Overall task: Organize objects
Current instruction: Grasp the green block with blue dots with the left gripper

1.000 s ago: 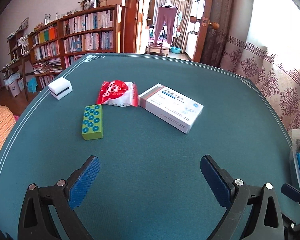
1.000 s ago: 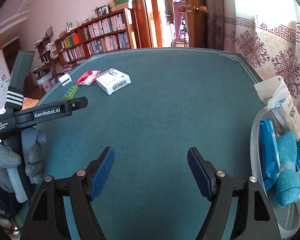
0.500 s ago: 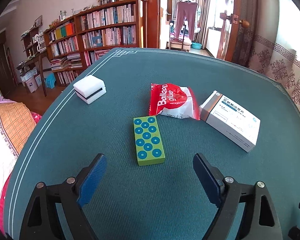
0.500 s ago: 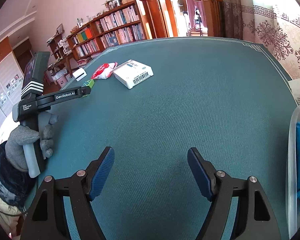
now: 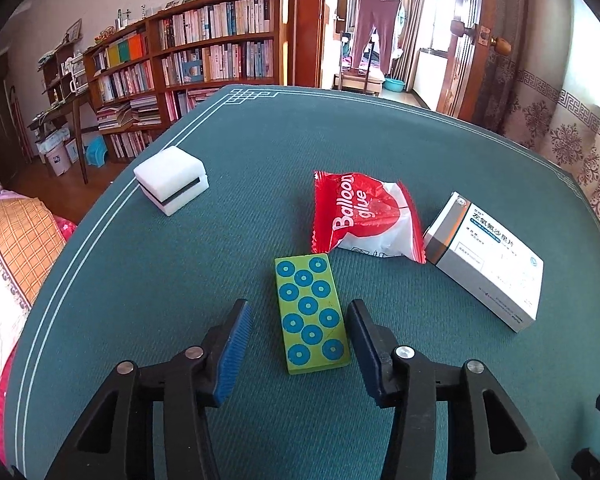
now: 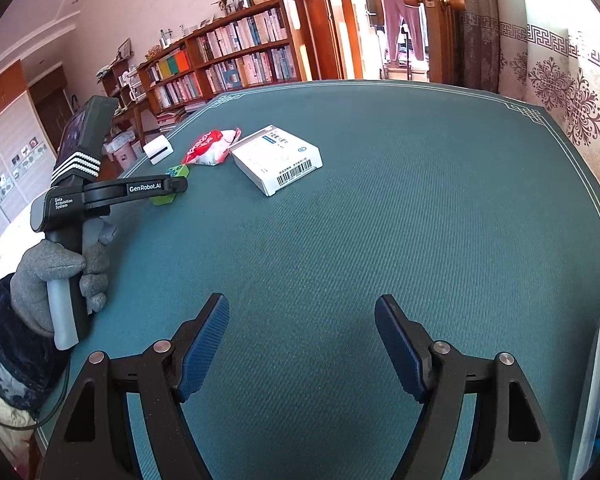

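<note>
A green block with blue dots [image 5: 310,314] lies flat on the teal table [image 5: 380,140]. My left gripper [image 5: 298,307] straddles its near half, jaws closing. A strip of cloth still shows between the left pad [image 5: 236,344] and the block, so the pads are not pressing. Behind the block lie a red "Balloon glue" packet [image 5: 360,212], a white medicine box [image 5: 488,268] and a white foam block [image 5: 172,178]. My right gripper [image 6: 302,300] hovers open over bare cloth, nothing between its fingers. In the right wrist view a gloved hand [image 6: 48,276] holds the left gripper over the green block [image 6: 178,170].
A clear plastic bin's rim [image 6: 596,360] with blue items stands at the right edge of the right wrist view. The table's left edge [image 5: 80,240] drops to the floor beside a patterned bed. Bookshelves [image 5: 204,52] stand beyond the far edge.
My left gripper moved forward over the green block and its jaws narrowed around it. The right gripper swung left, so the bin slid mostly out of view; its jaws kept their width.
</note>
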{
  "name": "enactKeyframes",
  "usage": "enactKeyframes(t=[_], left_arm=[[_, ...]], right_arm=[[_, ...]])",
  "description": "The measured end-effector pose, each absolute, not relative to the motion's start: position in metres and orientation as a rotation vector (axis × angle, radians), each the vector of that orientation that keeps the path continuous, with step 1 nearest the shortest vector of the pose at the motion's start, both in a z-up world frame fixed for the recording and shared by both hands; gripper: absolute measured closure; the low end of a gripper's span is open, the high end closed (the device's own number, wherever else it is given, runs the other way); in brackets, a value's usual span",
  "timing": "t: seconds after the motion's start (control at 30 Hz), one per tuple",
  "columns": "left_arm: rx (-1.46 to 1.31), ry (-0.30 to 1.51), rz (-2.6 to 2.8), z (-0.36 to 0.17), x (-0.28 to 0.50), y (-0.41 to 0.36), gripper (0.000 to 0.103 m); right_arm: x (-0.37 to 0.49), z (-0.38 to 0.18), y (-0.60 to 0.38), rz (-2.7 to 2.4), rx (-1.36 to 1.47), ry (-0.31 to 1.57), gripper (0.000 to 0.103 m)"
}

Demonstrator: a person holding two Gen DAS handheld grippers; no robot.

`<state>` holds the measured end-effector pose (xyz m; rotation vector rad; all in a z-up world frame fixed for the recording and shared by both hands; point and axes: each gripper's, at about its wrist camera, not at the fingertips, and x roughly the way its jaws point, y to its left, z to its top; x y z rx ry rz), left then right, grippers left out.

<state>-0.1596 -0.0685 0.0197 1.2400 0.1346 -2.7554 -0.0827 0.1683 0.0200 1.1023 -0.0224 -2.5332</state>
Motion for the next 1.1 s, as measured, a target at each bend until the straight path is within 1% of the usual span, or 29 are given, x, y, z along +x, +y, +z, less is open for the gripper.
enactKeyframes(t=[0.03, 0.1, 0.13, 0.43, 0.53, 0.7, 0.8, 0.9, 1.0, 1.1], left_arm=[[1.237, 0.147, -2.762, 0.020, -0.159, -0.070, 0.058], [1.237, 0.174, -2.776, 0.021, -0.158, -0.073, 0.070], [1.238, 0.186, -2.784, 0.021, -0.158, -0.074, 0.072], [1.266, 0.272, -2.847, 0.024, -0.151, -0.074, 0.072], [1.272, 0.265, -2.868, 0.026, -0.150, -0.069, 0.072], [1.258, 0.247, -2.885, 0.028, -0.146, -0.064, 0.072], [1.255, 0.229, -2.859, 0.026, -0.147, -0.064, 0.072], [1.260, 0.261, -2.856, 0.026, -0.148, -0.069, 0.072], [1.256, 0.275, -2.858, 0.027, -0.147, -0.071, 0.072], [1.252, 0.281, -2.857, 0.028, -0.146, -0.072, 0.072]], right_arm=[[-0.087, 0.021, 0.165, -2.538, 1.097, -0.011, 0.026], [-0.097, 0.022, 0.159, -2.545, 1.080, 0.009, 0.026], [-0.102, 0.023, 0.156, -2.547, 1.071, 0.015, 0.026], [-0.150, 0.030, 0.123, -2.558, 1.006, 0.082, 0.026], [-0.171, 0.032, 0.117, -2.574, 1.004, 0.059, 0.023], [-0.205, 0.028, 0.104, -2.581, 1.023, 0.091, 0.023], [-0.225, 0.029, 0.099, -2.559, 1.040, 0.065, 0.023], [-0.237, 0.027, 0.093, -2.511, 1.058, 0.024, 0.023], [-0.242, 0.021, 0.083, -2.474, 1.077, 0.082, 0.023], [-0.239, 0.016, 0.078, -2.463, 1.085, 0.109, 0.021]])
